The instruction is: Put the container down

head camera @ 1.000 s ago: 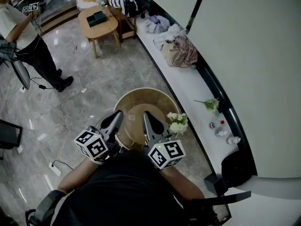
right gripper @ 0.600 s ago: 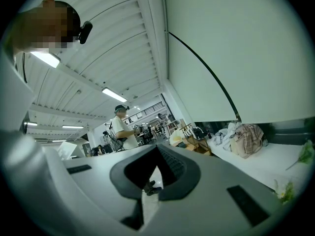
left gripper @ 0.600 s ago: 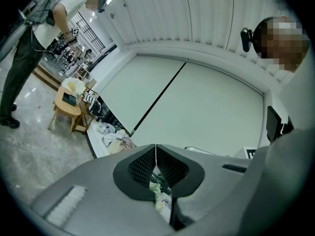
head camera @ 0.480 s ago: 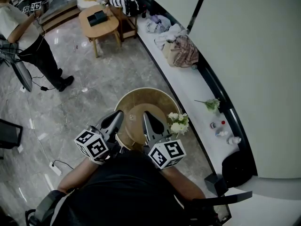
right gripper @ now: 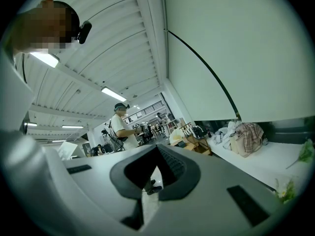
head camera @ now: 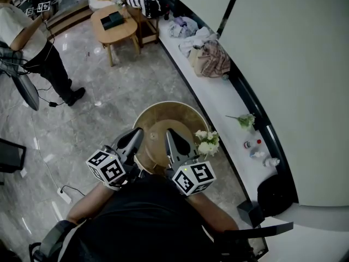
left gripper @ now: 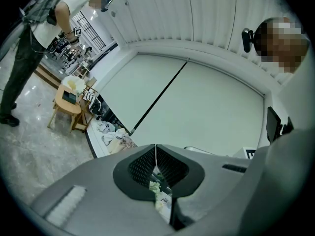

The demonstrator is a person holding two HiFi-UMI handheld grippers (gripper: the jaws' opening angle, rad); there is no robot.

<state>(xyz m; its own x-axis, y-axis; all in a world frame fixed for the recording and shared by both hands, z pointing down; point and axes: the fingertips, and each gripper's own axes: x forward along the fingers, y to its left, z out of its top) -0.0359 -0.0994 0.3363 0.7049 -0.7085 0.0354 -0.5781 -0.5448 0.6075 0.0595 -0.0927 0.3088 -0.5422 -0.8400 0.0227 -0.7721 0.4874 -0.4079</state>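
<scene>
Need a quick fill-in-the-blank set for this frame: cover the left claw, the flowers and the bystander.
1. The left claw has its jaws ___, with nothing between them.
2. The flowers just beside the right claw are ___ in colour.
3. In the head view, the standing person is in the upper ___ corner.
Missing words: shut; white; left.

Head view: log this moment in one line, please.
left gripper: shut, empty | right gripper: shut, empty | round tan container: on floor, unheld, under both tips | white flowers: by its right rim
</scene>
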